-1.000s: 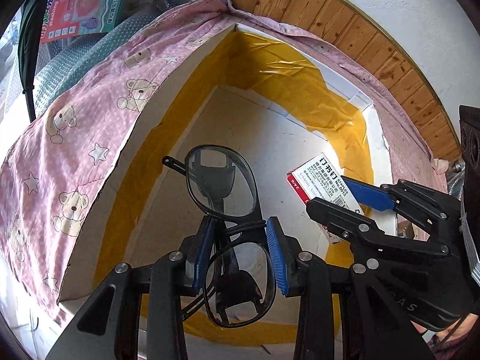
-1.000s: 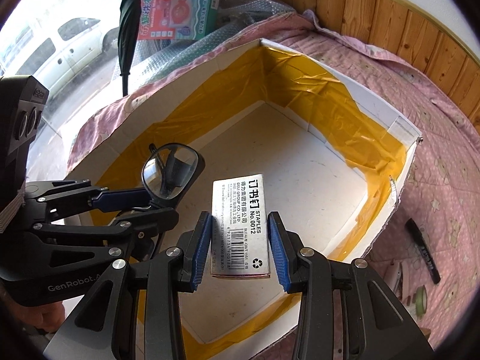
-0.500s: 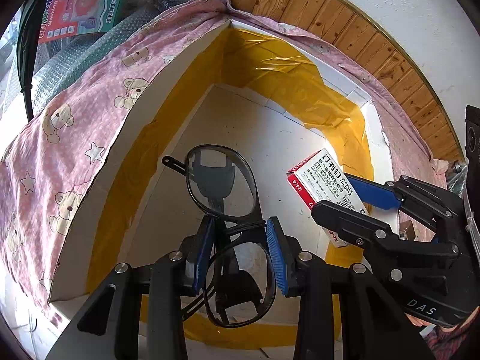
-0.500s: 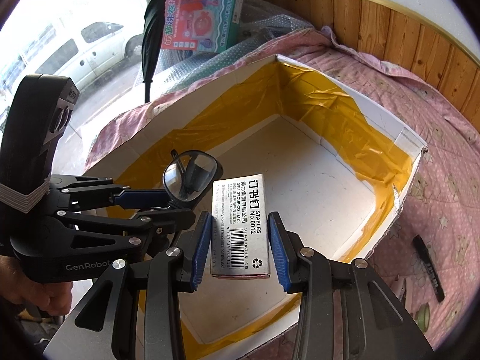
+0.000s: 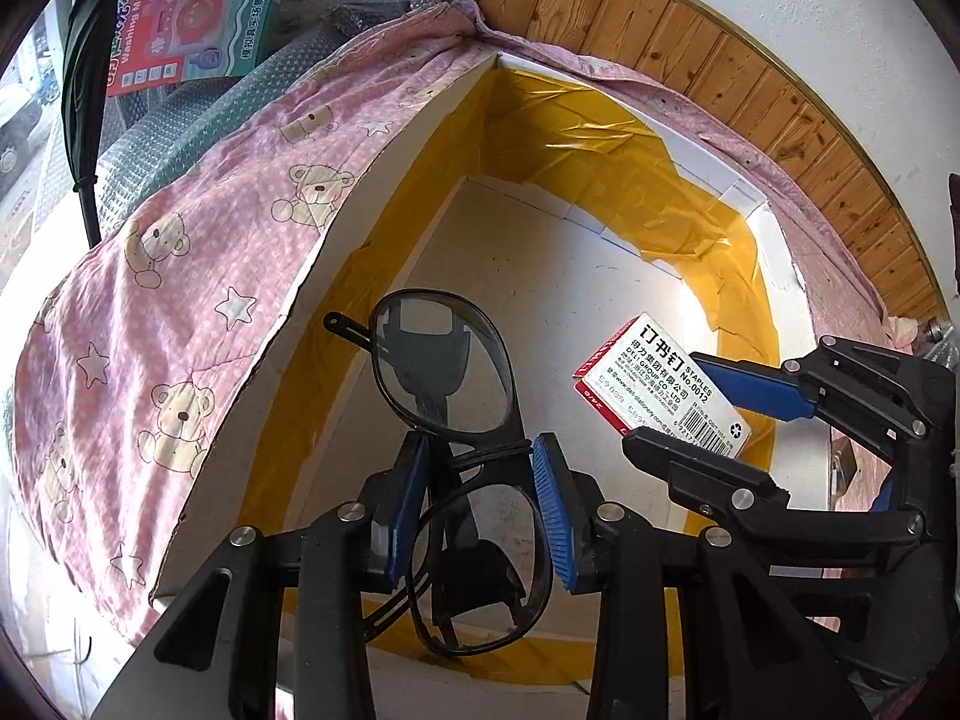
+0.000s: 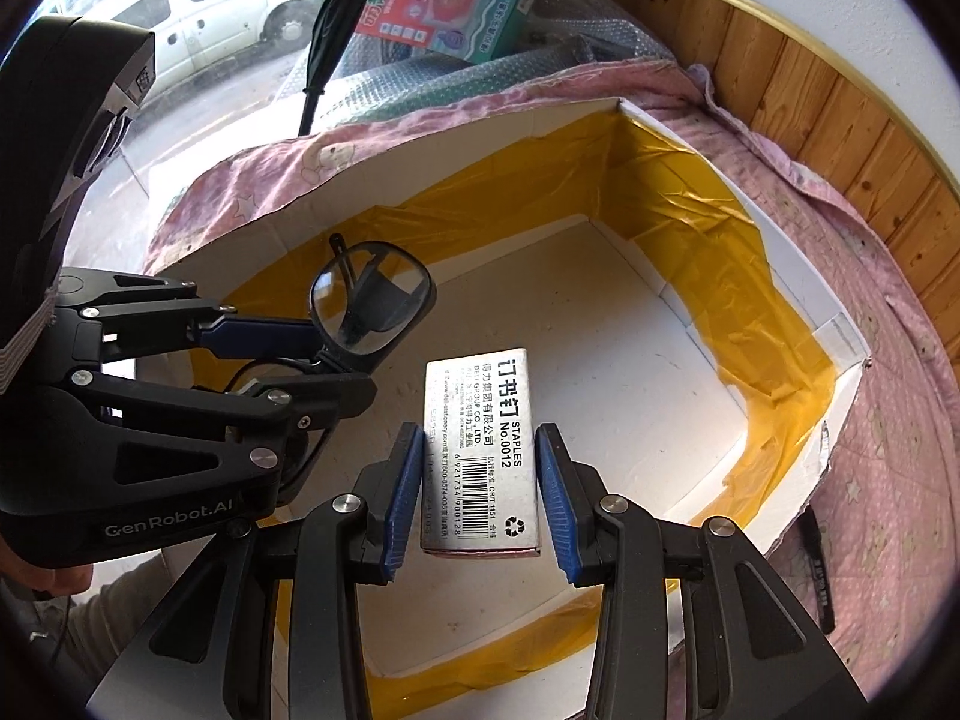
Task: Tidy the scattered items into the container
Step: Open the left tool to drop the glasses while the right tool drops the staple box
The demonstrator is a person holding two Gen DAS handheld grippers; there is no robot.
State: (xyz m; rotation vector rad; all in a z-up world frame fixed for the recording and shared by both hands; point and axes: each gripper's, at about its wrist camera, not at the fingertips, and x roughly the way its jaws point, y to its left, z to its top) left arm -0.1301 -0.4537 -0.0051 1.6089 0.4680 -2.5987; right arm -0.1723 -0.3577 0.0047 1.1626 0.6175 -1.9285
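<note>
- The left tool grips black glasses by the bridge, above the white box.
- The right tool clamps a staple box over the box's near side.

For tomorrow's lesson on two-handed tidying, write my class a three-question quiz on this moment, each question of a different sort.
1. True or false: the left claw holds a pair of glasses by the bridge.
2. What does the right claw grip? A) a pen B) a box of staples C) a roll of tape
3. Fill in: both items hang above the floor of the white box, whose inner walls are lined with ______ tape.

Key: 1 true; 2 B; 3 yellow.
</note>
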